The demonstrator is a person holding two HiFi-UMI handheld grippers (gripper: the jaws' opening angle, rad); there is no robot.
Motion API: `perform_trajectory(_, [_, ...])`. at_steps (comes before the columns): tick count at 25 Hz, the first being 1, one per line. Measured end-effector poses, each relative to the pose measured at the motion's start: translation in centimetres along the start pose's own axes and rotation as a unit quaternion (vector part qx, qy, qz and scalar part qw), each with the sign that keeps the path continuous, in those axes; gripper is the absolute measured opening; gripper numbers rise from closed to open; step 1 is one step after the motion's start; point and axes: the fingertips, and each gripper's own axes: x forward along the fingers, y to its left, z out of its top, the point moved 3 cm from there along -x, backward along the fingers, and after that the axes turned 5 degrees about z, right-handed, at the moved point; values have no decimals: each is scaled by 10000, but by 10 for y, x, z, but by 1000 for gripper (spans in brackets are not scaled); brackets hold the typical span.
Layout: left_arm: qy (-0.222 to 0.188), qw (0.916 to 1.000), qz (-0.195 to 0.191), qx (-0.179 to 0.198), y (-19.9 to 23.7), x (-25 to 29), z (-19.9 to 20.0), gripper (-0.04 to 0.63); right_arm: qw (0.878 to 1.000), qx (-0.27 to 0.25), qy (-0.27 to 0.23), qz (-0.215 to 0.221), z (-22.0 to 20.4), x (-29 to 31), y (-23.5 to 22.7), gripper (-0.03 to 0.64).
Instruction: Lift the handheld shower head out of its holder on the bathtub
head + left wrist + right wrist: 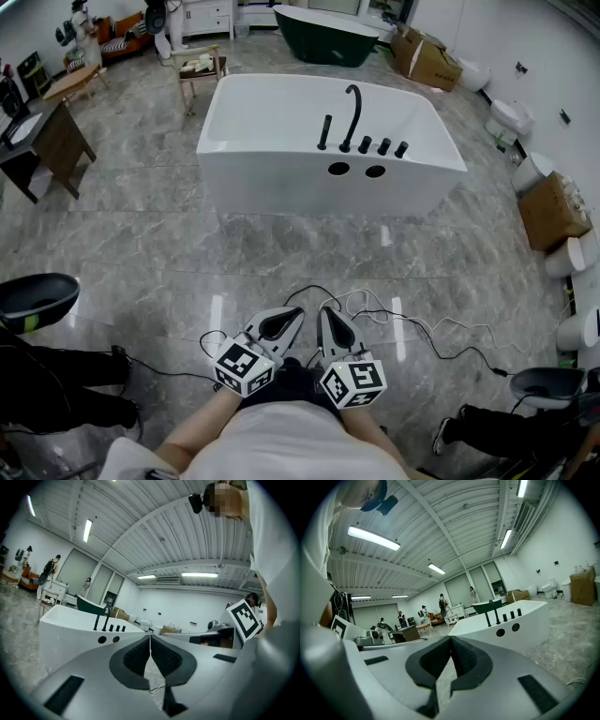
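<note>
**Two shut, nothing held**

L claw (292, 315) and R claw (325, 313) were side by side, low over the marble floor (141, 244). Each had its jaws pressed together w/ nothing between. The white bathtub (281, 183) stood well apart, ahead of both. The black handheld shower head (324, 132) stood upright in its holder on the tub's deck, just left of the curved spout (352, 111), w/ three knobs (383, 146) to the right.
</note>
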Motion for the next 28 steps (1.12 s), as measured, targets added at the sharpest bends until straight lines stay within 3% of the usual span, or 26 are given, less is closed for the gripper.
perform_trajectory(8, [-15,10000,34,-7,-10,5,-2,12,9999,-47,28,116,0,-8,-4,17])
perform_trajectory(12, [-32,10000,19,2,-16,8,-3,12,9995,89,-204,234,5,-14,-9,17])
perform_trajectory(28, [36,9999,42,-111,-21,8,-7,12,9993,120,-316,152,5,-22,-13,18])
